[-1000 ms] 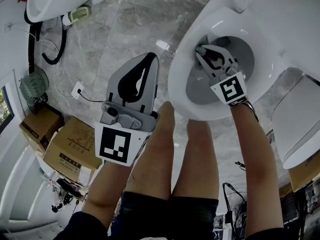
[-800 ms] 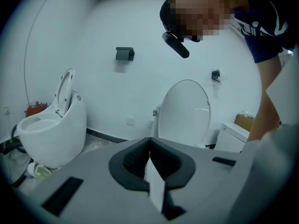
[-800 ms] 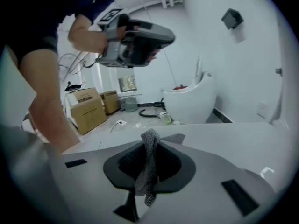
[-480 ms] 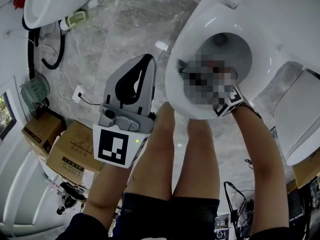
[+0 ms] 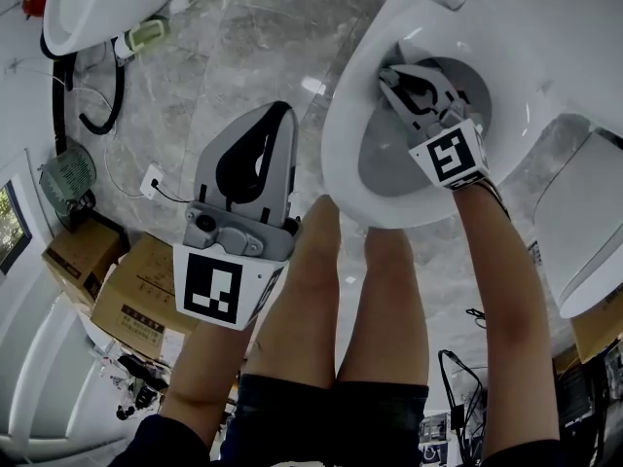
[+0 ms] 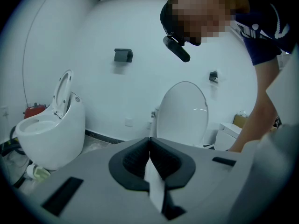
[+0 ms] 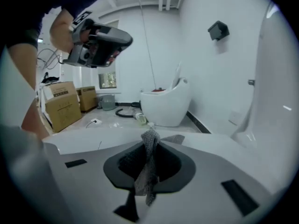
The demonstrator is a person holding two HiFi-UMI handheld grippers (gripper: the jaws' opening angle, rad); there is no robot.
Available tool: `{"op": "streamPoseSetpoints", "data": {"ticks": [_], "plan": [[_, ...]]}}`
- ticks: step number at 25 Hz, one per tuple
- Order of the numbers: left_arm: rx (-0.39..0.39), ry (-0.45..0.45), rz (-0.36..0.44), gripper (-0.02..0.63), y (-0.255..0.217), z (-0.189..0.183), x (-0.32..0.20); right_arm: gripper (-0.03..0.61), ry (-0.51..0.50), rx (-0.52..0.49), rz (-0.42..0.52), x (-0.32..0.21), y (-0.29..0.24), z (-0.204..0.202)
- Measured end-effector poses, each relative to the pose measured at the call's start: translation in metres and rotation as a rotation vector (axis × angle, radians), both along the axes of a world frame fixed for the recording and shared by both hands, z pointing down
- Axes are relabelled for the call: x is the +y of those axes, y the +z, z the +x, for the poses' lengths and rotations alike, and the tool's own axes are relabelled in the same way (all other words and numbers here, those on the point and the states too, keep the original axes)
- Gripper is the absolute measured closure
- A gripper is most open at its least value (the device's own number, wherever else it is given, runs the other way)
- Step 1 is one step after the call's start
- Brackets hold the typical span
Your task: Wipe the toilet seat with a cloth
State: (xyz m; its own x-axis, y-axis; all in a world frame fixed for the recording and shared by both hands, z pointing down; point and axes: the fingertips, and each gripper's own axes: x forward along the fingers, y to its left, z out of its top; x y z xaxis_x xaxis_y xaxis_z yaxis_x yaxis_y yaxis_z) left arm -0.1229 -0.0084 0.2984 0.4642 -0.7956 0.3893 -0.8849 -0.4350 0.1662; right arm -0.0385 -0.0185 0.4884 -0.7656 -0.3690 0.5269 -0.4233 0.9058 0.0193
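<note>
Grey mesh cloth (image 7: pixel 149 158) bunched upright, white toilet seat (image 5: pixel 342 154)

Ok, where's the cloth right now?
The cloth is pinched in the right gripper, by the inner edge of the toilet seat, at the head view's upper right.

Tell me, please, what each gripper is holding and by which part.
The right gripper pinches a grey cloth along a bunched fold, one end poking past its tips. The left gripper grips a white strip, part unclear.

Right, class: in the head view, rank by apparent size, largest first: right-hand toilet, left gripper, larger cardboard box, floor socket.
right-hand toilet
left gripper, though closeness to the camera inflates it
larger cardboard box, partly hidden
floor socket
</note>
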Motion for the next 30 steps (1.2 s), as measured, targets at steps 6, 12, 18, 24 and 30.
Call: {"op": "streamPoseSetpoints", "data": {"ticks": [6,12,18,24,30], "plan": [[0.0,-0.003,0.005,0.594,-0.005,-0.003,-0.004,0.517,-0.358,-0.044,0.037,0.084,-0.017,-0.085],[-0.007,-0.017,0.008,0.594,-0.006,-0.009,-0.005,0.515,-0.223,-0.088,0.013,0.045,-0.014,-0.075],[-0.007,-0.026,0.006,0.594,-0.004,-0.014,-0.002,0.515,0.123,-0.083,0.035,-0.048,-0.013,-0.013],[-0.006,-0.031,0.013,0.594,-0.006,-0.016,-0.007,0.52,0.471,-0.005,0.08,-0.096,-0.011,0.077],[-0.003,-0.026,0.018,0.594,-0.006,-0.014,-0.011,0.52,0.495,-0.033,0.058,-0.087,-0.009,0.068]]}}
